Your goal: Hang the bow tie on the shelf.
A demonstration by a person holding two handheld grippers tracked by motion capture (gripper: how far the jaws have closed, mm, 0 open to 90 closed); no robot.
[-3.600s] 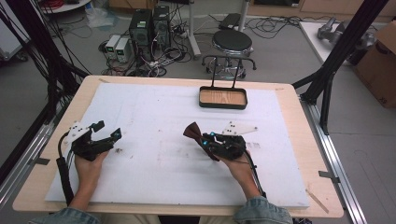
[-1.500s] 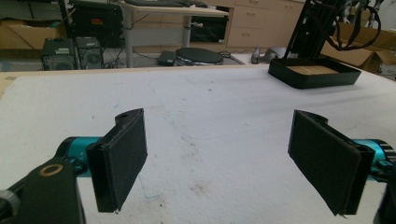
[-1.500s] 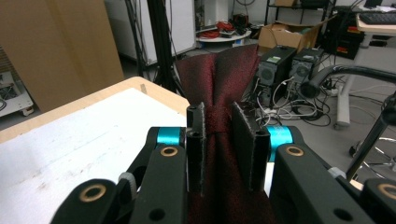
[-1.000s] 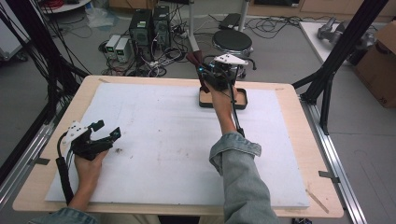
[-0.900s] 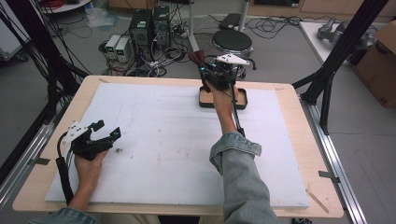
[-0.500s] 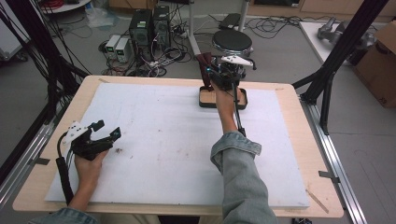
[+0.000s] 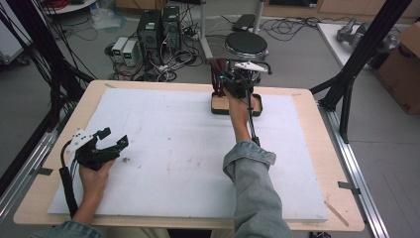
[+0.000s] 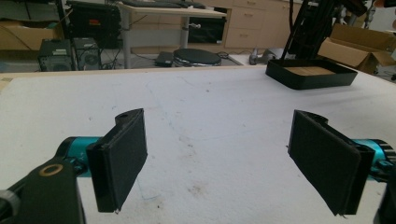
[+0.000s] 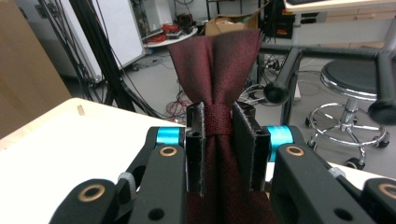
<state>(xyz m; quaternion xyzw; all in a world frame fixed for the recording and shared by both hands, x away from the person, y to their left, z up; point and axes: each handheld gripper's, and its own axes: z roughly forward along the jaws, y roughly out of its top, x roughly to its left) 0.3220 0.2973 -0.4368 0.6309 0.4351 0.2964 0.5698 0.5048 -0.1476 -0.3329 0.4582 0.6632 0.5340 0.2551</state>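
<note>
Raised right gripper (image 9: 218,140), bow tie (image 9: 215,60) pinched between jaws

A dark maroon fabric bow tie (image 9: 219,60) with a fine woven sheen is up off the table, pinched at its knotted middle, its flared wing fanning upward. It hangs at the far edge, right of centre, directly above a shallow black rectangular tray with a tan wooden floor (image 7: 218,103), which sits flat on the white mat.
</note>
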